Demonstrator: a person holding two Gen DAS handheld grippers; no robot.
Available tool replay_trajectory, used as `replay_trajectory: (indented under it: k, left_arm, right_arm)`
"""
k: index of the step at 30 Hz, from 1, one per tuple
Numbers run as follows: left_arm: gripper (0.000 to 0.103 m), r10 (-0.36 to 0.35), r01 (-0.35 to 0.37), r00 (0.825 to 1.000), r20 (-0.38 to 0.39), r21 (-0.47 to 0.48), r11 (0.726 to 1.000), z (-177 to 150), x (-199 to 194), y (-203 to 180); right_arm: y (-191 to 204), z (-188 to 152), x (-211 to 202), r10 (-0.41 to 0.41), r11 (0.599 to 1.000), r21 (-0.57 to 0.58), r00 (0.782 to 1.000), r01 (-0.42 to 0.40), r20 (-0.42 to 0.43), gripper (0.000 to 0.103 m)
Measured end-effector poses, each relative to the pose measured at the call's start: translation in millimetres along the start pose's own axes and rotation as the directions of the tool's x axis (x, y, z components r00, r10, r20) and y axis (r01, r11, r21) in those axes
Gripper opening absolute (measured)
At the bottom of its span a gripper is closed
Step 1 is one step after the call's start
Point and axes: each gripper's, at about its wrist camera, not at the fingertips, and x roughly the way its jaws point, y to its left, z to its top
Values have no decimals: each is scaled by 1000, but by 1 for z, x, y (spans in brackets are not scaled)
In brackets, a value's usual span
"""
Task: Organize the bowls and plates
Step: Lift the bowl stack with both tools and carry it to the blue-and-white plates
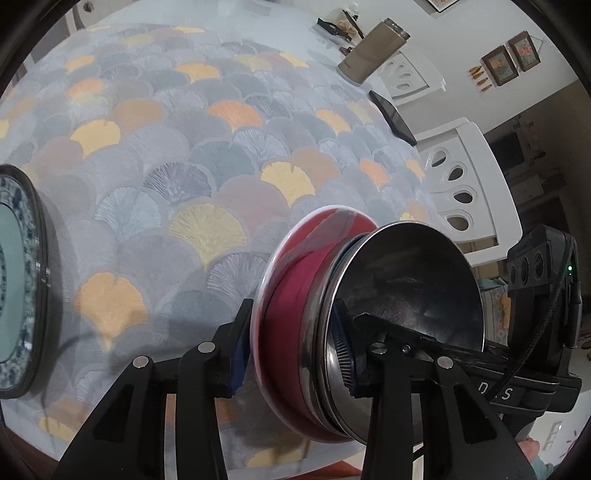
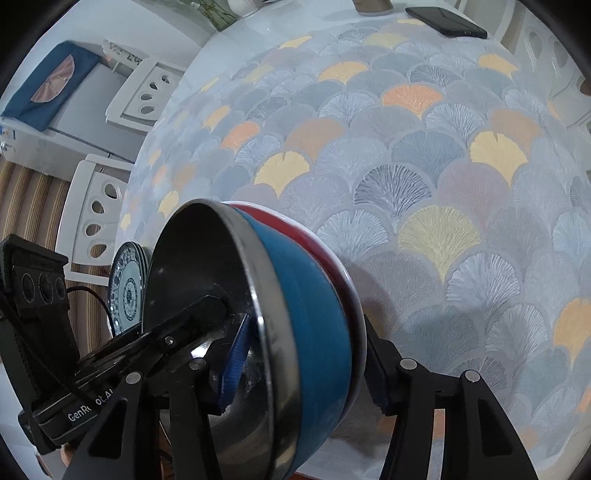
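Observation:
A nested stack of bowls fills both views: a steel-lined bowl (image 1: 406, 295) with a blue outside (image 2: 314, 332) sits inside a red bowl (image 1: 291, 295) with a white rim, also in the right wrist view (image 2: 332, 266). My left gripper (image 1: 295, 354) is shut on the stack's rim from one side. My right gripper (image 2: 299, 365) is shut on the rim from the opposite side. The stack is held tilted above the tablecloth. A stack of blue-and-white patterned plates (image 1: 18, 280) lies at the left, and shows small in the right wrist view (image 2: 127, 284).
The round table has a fan-patterned cloth (image 1: 221, 155). A tan flask (image 1: 369, 51) and a black phone (image 1: 393, 118) stand near the far edge. White chairs (image 1: 469, 184) ring the table. The phone shows too in the right wrist view (image 2: 447, 22).

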Motion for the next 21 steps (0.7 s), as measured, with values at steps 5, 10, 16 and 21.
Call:
replay_trajectory:
  k: [5,10,16,21]
  left_arm:
    - [36,18,-19,999,36,8,1000,6,-20,2]
    - [36,21,-20,997,71,-22,1000,16,-41,10]
    - [36,63,-56,989,133,-55,997,32,-89,26]
    - [36,113,-93,975,189,-111,989,42,-134,56]
  right_arm:
    - [11,2,-2,32,999,36,999,-32,-2,55]
    - [36,11,-8,32,999,20,999,-32,7,55]
    - [84,23,-15,69,998,-15,998,-69,5,55]
    - [140,35,-12,98,991,-95,995,-98,-10,55]
